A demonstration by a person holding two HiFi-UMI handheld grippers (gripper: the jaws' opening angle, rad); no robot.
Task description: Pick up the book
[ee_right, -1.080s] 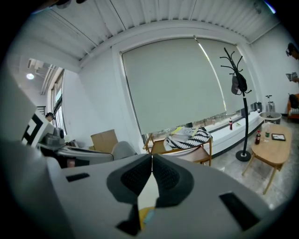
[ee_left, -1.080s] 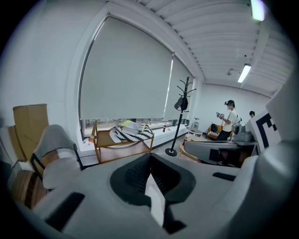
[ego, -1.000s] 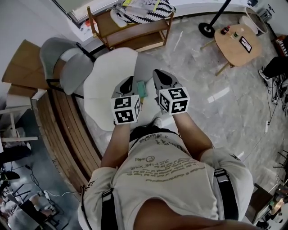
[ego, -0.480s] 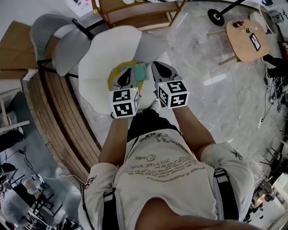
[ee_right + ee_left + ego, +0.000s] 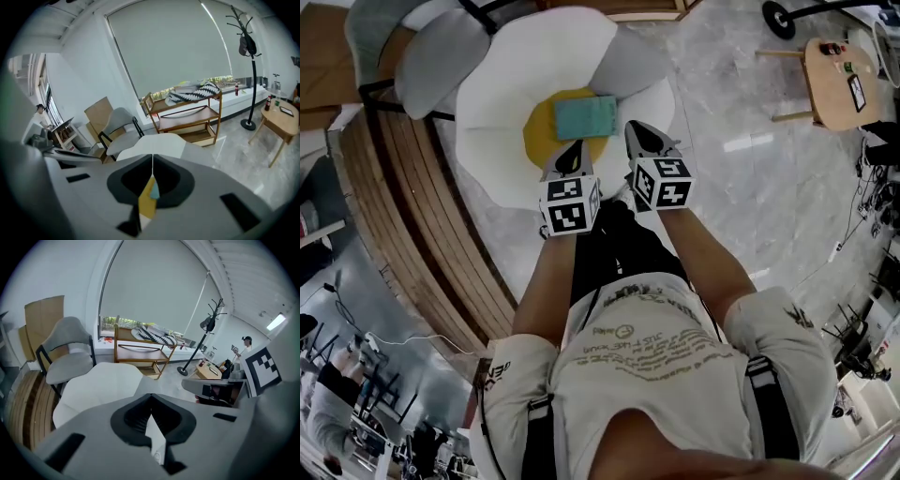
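Floor: pale grey marble floor (image 5: pixel 750 187), carrying everything below.
Cushion: large white flower-shaped floor cushion (image 5: pixel 534 66) with a round yellow centre (image 5: pixel 542 131).
Chair: grey padded chair on a black frame (image 5: pixel 431 56), beside the cushion's far edge.
Shelf: open wooden shelf trolley (image 5: pixel 187 117), beyond the cushion and under the window.
Table: small round wooden side table (image 5: pixel 839 80), well apart at the right.
Left gripper: grey two-jaw left gripper (image 5: pixel 575 148), above the near side of the yellow centre. Its tips meet with nothing between them.
Right gripper: matching right gripper (image 5: pixel 637 129), over the cushion's near right edge. Its jaws are pressed together and empty.
Book: flat teal rectangular book (image 5: pixel 586 116), lying on the yellow centre just beyond both grippers' tips, touched by neither.
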